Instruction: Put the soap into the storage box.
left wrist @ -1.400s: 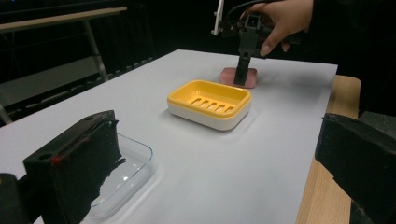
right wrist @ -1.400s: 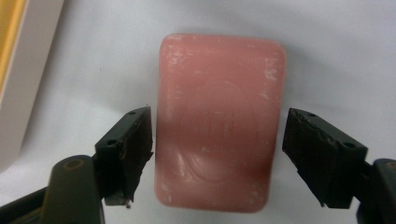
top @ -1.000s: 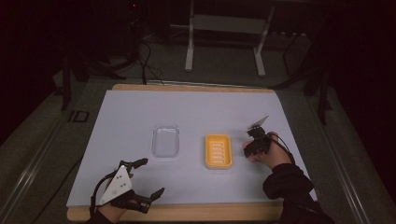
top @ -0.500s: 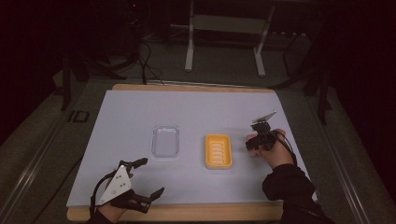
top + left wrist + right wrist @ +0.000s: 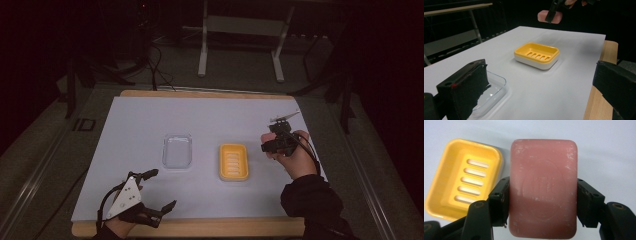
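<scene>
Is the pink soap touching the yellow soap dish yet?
Apart. The left gripper view shows the soap held up in the air in the right gripper, well clear of the soap dish on the table.

pink soap (image 5: 543, 187) bottom edge cropped, embossed lettering unreadable, sides behind jaws

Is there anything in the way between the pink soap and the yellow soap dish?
Nothing visible. The right tongs hold the pink soap lifted beside the yellow soap dish, whose slotted tray is empty.
</scene>
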`<state>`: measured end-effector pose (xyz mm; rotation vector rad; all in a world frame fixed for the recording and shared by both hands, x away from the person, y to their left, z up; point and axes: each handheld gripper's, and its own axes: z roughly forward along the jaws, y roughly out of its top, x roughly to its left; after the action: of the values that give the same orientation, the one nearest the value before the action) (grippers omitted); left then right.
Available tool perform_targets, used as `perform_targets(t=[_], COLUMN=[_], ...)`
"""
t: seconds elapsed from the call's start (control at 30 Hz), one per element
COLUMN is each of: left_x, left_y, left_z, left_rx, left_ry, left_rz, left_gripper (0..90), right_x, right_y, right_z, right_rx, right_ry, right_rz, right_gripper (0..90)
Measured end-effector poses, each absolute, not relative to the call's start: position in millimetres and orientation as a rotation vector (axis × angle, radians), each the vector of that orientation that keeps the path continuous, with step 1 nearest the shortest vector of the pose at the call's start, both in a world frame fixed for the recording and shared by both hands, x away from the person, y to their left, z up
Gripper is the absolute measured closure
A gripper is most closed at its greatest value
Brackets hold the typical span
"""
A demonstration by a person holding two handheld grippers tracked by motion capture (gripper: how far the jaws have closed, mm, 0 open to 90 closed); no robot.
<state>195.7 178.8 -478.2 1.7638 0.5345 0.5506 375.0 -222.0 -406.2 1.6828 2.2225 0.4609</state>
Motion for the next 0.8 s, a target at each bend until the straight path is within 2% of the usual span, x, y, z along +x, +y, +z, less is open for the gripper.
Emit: perform_targets(t=[0.3, 0.8], left_x=[195.3, 194.5], left_y=[179.3, 179.3], left_z=[-477.8, -477.6], left_rx=[1.757, 1.759], left_ry=[0.534, 0.535], left_rz=[0.551, 0.553], left_gripper=[0.6, 0.6], right_x=[364.3, 347.9], right_y=[-190.5, -148.1], right_z=[-388.4, -403.2], right_rx=[1.646, 1.715], right_ry=[2.205, 2.116], right_rz=[0.583, 0.755], right_gripper=[37.5, 37.5])
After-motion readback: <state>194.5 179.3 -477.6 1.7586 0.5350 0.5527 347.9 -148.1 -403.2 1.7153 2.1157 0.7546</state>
